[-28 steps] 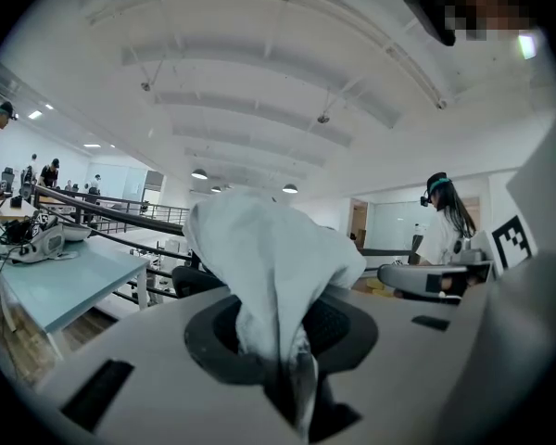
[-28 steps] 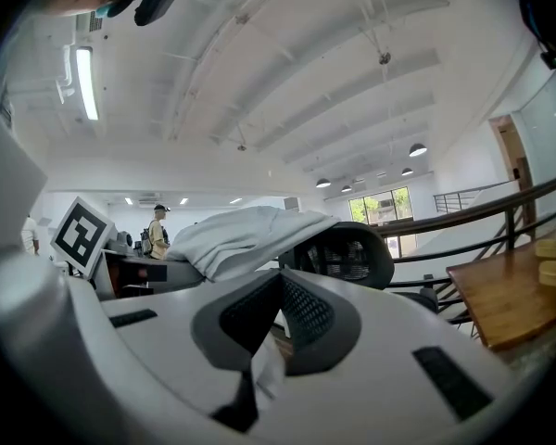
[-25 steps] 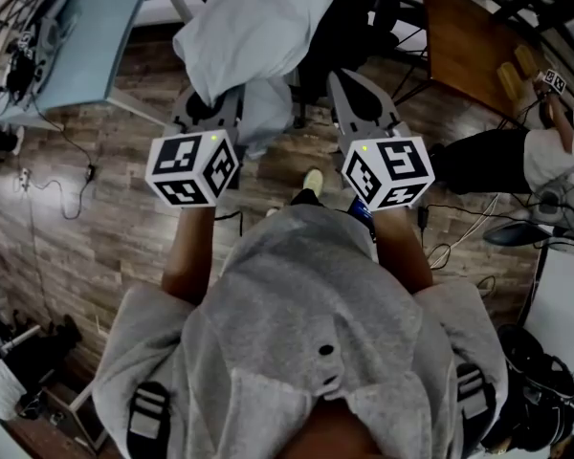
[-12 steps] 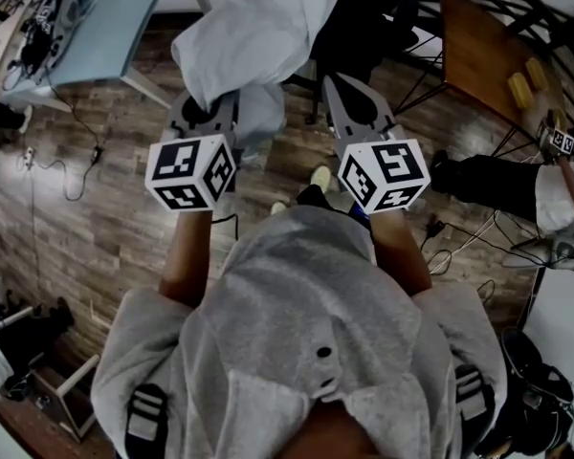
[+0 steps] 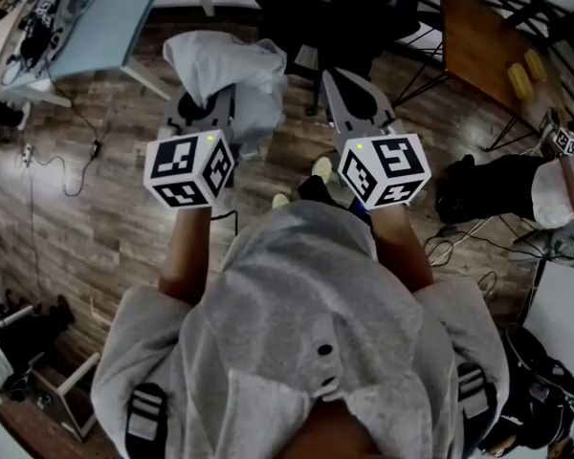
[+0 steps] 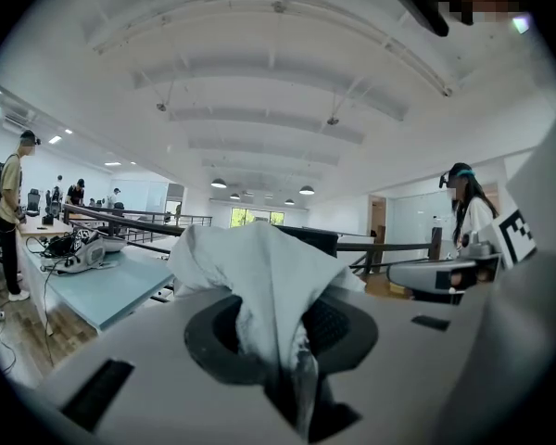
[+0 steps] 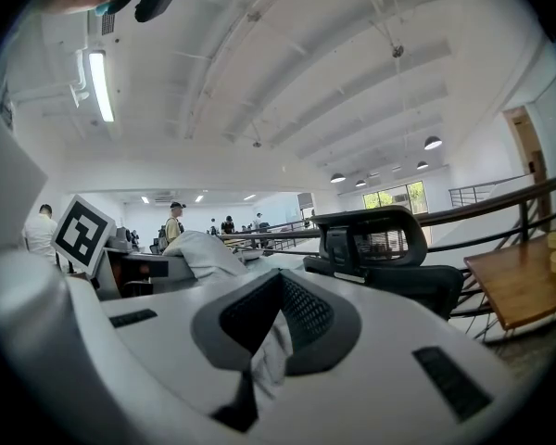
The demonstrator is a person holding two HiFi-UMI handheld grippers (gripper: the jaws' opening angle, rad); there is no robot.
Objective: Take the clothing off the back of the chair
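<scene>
The left gripper (image 6: pixel 276 330) has its jaws clamped hard on a fat fold of the white clothing (image 6: pixel 259 267). The fabric bunches up past the tips and blocks a good chunk of what's ahead in the left gripper view. The right gripper (image 7: pixel 273 321) is closed too, but only on a thin strip of the same fabric, pinched low between the pads (image 7: pixel 301 318). That bit only shows in the right gripper view. From the head view its jaws look bare, and the cloth seems to sit all on the left side, heaped over the left gripper's tips and drooping just inboard of it.

The right gripper view is also the one that shows the black chair (image 7: pixel 389 248) properly, mesh headrest and all. It stands clear of the clothing, which is piled to the left beside the left gripper's marker cube (image 7: pixel 82 233). In the head view the chair is just a dark shape at the top edge, beyond both grippers.

So the clothing hangs over the wooden floor (image 5: pixel 105 208), held by both tools. There's open floor to the left and under the grippers. A pale blue desk (image 5: pixel 96 17) fills the top left corner and a brown wooden table (image 5: pixel 478 46) the top right. Another person (image 5: pixel 502 180) is at the right edge.
</scene>
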